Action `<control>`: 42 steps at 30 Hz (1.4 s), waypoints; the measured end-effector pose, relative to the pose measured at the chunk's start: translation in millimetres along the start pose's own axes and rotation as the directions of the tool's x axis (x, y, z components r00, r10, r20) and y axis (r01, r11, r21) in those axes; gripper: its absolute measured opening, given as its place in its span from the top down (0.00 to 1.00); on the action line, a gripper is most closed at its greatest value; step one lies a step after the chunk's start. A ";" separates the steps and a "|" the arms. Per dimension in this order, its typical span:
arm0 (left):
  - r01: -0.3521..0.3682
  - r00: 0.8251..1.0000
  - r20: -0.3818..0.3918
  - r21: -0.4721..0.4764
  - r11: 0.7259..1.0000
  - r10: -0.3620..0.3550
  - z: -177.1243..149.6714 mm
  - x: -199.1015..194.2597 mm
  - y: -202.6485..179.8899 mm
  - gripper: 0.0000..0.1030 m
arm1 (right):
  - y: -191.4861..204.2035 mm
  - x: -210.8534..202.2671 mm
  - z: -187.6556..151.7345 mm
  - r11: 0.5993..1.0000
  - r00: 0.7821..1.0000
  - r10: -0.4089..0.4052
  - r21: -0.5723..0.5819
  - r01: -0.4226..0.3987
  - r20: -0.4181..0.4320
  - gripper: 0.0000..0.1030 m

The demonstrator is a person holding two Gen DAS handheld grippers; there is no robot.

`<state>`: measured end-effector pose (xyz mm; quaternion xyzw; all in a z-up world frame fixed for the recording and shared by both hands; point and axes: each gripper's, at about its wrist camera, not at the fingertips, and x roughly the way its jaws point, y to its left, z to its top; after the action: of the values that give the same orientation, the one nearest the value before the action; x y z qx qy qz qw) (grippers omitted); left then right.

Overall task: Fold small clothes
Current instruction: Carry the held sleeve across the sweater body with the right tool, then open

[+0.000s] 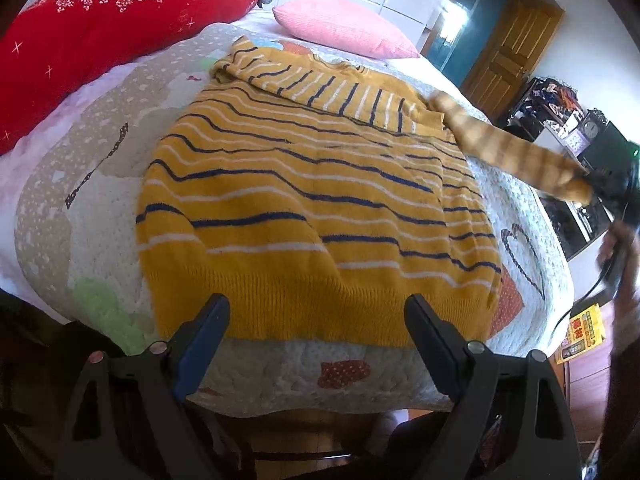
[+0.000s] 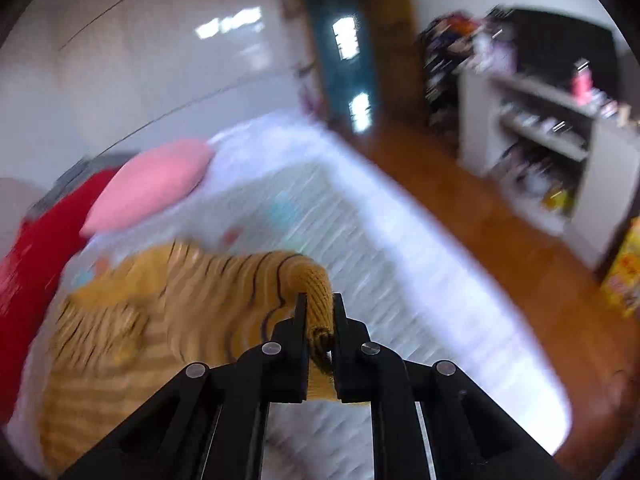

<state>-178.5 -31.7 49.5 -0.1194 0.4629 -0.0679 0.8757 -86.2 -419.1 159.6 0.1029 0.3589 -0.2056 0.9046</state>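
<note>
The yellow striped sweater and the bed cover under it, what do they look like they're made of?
The sweater looks like soft knitted yarn, wool or acrylic: ribbed rows show at the hem and on the cuff pinched in the right gripper. The bed cover looks like quilted cotton, matte, with stitched puckering and patchwork prints.

A mustard sweater (image 1: 312, 184) of chunky ribbed knit, soft and matt. Under it, a quilted cotton bedspread (image 1: 100, 208) with a stitched, puckered surface. A red pillow (image 1: 92, 36) looks velvety; a pink pillow (image 1: 344, 26) is finely corded. The left gripper (image 1: 316, 320) is matt black plastic with small metal pins. The floor (image 2: 500, 248) is glossy wood.
</note>
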 end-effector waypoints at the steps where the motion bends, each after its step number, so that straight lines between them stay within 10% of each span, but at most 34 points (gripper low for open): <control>1: 0.001 1.000 0.003 0.000 1.000 -0.001 0.0 -0.4 0.4 0.15 | -1.3 -1.4 10.0 1.000 1.000 -0.016 0.002 0.016 0.014 0.91; 10: 0.010 0.998 0.061 -0.023 1.000 -0.009 4.7 -13.6 22.8 0.15 | 136.6 -21.0 42.1 0.961 0.987 0.159 -0.227 -0.158 -0.012 0.91; 17: -0.031 0.993 0.114 -0.040 0.999 0.035 2.1 -30.8 59.9 0.15 | 329.1 5.9 -4.9 0.830 0.916 0.344 -0.389 -0.400 -0.207 0.91; 24: -0.057 0.990 0.125 -0.099 0.993 0.069 -1.7 -33.6 106.9 0.15 | 455.4 63.0 -83.1 0.741 0.852 0.330 -0.448 -0.501 -0.406 0.91; 32: -0.061 0.992 0.098 -0.205 0.977 0.082 -9.8 -26.5 152.0 0.15 | 517.0 89.5 -174.9 0.629 0.817 0.241 -0.556 -0.543 -0.524 0.91; 37: -0.067 0.991 0.097 -0.247 0.967 0.093 -12.3 -26.9 164.4 0.15 | 540.7 78.2 -209.1 0.542 0.835 0.221 -0.648 -0.535 -0.504 0.60; 42: -0.073 0.991 0.094 -0.246 0.966 0.099 -13.0 -28.7 158.9 0.15 | 554.0 38.5 -237.4 0.390 0.788 0.284 -0.684 -0.616 -0.547 0.52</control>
<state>-204.1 125.9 21.9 -0.2085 0.4254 0.0338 0.8800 41.9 144.0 -16.9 -0.2142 0.5198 0.2714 0.7812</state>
